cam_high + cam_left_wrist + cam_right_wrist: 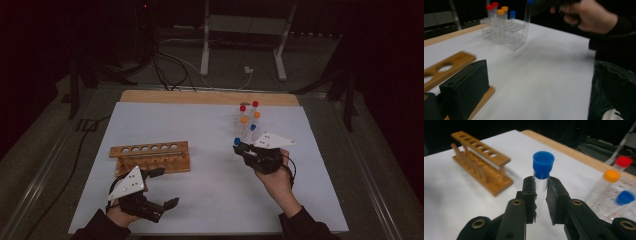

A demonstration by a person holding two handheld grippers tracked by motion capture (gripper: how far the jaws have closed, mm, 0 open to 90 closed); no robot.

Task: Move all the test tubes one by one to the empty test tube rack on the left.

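My right gripper [541, 185] is shut on a clear test tube with a blue cap [543, 163], held upright just below the cap. In the high view the right gripper [239, 146] sits right of centre, just in front of a clear rack [248, 125] holding red-, orange- and blue-capped tubes. The left gripper view shows the lifted tube [527, 20] hanging beside that clear rack [501, 32]. A wooden rack [150, 156] with a row of empty holes stands left of centre. My left gripper [166, 187] is open and empty just in front of it, with one jaw next to the wooden rack [446, 68].
A white sheet [210, 185] covers the table, and a wooden edge [210, 97] shows at the back. Between the two racks the sheet is bare. Cables and a white stand's legs [205, 60] lie on the floor beyond the table.
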